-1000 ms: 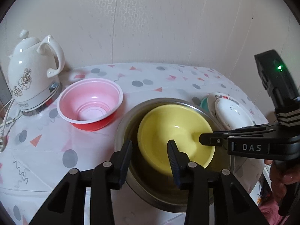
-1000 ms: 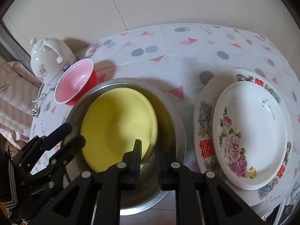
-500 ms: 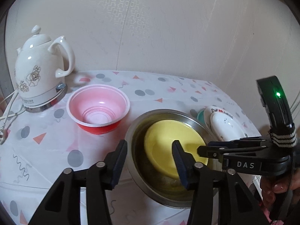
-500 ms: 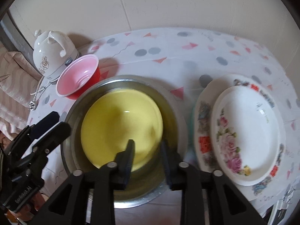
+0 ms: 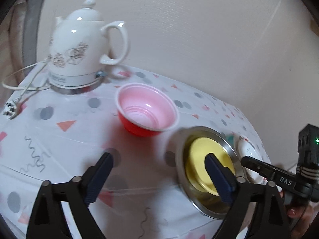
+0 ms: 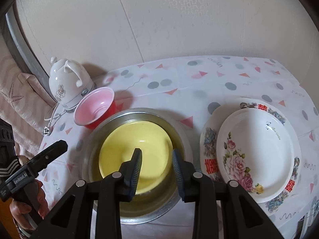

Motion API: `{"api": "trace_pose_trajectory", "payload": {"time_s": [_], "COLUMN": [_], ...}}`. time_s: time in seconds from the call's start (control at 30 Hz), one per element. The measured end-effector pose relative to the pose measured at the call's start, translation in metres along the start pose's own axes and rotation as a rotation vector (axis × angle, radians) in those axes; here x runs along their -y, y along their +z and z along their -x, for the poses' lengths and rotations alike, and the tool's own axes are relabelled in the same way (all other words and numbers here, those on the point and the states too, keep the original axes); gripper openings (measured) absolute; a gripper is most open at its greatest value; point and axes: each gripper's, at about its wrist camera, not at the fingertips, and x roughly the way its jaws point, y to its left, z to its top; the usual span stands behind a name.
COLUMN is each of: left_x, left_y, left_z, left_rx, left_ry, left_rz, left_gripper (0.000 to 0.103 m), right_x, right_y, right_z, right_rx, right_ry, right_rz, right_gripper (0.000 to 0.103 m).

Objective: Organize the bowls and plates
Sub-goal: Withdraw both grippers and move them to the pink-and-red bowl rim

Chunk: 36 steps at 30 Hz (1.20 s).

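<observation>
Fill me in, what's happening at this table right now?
A person holds a gripper in each hand, sorting dishes. The yellow bowl sits nested in the steel bowl. The right gripper hovers over it, jaws apart, gripping nothing. The left gripper is opening wide over the tablecloth, empty, facing the red bowl that stands by itself near the white kettle. Two floral plates are stacked to the right.
</observation>
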Motion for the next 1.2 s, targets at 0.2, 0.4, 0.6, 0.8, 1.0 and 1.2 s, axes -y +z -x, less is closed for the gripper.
{"api": "trace_pose_trajectory", "payload": {"time_s": [0.2, 0.4, 0.6, 0.8, 1.0, 1.2], "left_x": [-0.001, -0.002, -0.006, -0.015, -0.031, -0.061], "left_y": [0.001, 0.004, 0.011, 0.024, 0.044, 0.058], "left_z": [0.002, -0.004, -0.005, -0.011, -0.02, -0.032], "left_rx": [0.029, 0.037, 0.045, 0.047, 0.079, 0.103], "left_ry": [0.093, 0.132, 0.113, 0.07, -0.046, -0.105], "left_rz": [-0.043, -0.073, -0.078, -0.057, -0.014, 0.058], "left_gripper": [0.096, 0.096, 0.096, 0.096, 0.096, 0.095], "right_x": [-0.002, -0.012, -0.012, -0.016, -0.026, -0.038], "right_y": [-0.001, 0.007, 0.022, 0.033, 0.046, 0.065], "right_z": [-0.005, -0.009, -0.019, -0.032, -0.043, -0.054], "right_rx": [-0.002, 0.016, -0.004, -0.015, -0.007, -0.003], "right_ry": [0.015, 0.028, 0.036, 0.049, 0.051, 0.074], "right_rz": [0.003, 0.038, 0.004, -0.005, 0.0, 0.001], "right_gripper": [0.032, 0.032, 0.032, 0.032, 0.032, 0.034]}}
